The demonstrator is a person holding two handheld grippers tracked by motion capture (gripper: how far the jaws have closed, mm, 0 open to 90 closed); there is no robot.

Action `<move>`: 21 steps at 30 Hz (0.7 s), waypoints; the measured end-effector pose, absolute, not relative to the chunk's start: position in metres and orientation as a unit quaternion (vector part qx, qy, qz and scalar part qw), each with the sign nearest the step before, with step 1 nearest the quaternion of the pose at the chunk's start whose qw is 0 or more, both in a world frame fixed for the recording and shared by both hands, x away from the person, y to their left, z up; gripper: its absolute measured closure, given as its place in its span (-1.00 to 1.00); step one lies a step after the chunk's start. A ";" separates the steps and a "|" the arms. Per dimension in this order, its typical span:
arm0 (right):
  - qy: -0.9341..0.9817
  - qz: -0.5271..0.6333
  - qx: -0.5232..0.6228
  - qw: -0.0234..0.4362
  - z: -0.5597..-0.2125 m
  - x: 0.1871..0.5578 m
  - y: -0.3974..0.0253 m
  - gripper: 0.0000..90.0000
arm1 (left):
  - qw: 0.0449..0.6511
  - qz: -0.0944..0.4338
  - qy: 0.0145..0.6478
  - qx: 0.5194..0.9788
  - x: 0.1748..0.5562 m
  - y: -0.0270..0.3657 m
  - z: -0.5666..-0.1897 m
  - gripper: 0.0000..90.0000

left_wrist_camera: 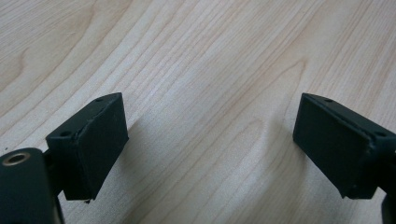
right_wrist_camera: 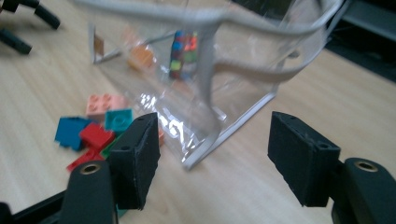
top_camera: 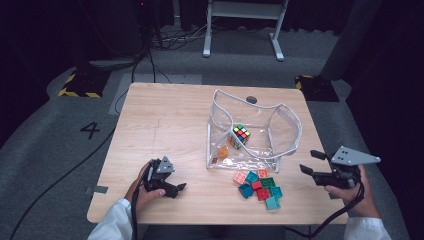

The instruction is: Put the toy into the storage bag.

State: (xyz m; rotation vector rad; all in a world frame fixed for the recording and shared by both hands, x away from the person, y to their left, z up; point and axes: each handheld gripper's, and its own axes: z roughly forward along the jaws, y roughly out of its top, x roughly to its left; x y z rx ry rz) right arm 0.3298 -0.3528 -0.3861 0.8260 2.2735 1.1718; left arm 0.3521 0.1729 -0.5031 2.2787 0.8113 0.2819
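The left tool (top_camera: 170, 186) rests low over bare worktop (top_camera: 165, 120) near the front left, jaws spread wide with nothing between them; in the left gripper view there is just wood grain between the pads. To its right stands a clear pouch (top_camera: 260, 125), mouth open upward, with a puzzle cube (top_camera: 240, 134) and an orange block (top_camera: 222, 152) already inside. Just in front of the pouch lies a cluster of loose blocks (top_camera: 259, 186) in pink, teal, red and green, touching one another. Far right, the right tool (top_camera: 312, 162) hovers off the worktop's right edge, also released and empty, aimed toward the pouch's near corner (right_wrist_camera: 196, 158).

The work looks like loading the blocks into the pouch. Picking an outer block first should avoid knocking its neighbours; gripping it across flat sides would hold best. The pouch's limp rim may need steadying with the other tool. Open room lies left and far; the front edge sits close to the blocks.
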 end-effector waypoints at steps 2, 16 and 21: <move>0.828 0.423 0.301 0.212 -0.400 0.325 -0.351 -0.24 | 0.346 0.108 0.312 0.878 0.352 0.173 -0.503 -0.77; 0.860 0.397 0.293 0.128 -0.470 0.305 -0.326 -0.20 | 0.347 0.110 0.313 0.877 0.352 0.173 -0.503 -0.77; 0.864 0.396 0.292 0.106 -0.485 0.293 -0.325 -0.18 | 0.345 0.113 0.312 0.878 0.352 0.173 -0.503 -0.77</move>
